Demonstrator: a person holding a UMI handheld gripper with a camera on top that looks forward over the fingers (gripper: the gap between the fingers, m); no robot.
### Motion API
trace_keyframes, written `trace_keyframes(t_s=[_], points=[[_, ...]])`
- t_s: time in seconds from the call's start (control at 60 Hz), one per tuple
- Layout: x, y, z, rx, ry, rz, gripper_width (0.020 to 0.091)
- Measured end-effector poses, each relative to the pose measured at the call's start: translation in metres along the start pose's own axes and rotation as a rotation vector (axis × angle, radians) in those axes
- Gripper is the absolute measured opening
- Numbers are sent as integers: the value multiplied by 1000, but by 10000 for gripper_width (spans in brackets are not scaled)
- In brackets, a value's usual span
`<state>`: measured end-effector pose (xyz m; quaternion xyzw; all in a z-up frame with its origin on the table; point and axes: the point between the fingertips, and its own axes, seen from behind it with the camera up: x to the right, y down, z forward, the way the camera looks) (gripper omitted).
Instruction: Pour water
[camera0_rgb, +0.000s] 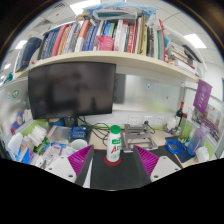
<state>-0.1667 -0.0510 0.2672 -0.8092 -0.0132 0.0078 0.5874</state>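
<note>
While claw (114, 160) gapes, bottle (115, 145) between fingers; monitor (70, 90) beyond.

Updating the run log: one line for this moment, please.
stage: approach | gripper: open | bottle: upright on desk, between fingers, not gripped | monitor: behind, dark

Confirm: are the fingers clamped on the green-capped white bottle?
No: the green-capped white bottle stands between the gripper's open fingers, gaps either side.

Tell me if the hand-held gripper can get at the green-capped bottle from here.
Probably yes. The bottle stands upright on the desk just ahead of the hand-held gripper, centred on the gap between its open fingers. Nothing lies between them. Desk clutter sits off to either side, clear of a straight approach.
</note>
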Motion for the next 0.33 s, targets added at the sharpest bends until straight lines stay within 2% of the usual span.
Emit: trace_keyframes(t_s=[0.333], points=[[24, -26, -42, -22, 115, 35, 797]])
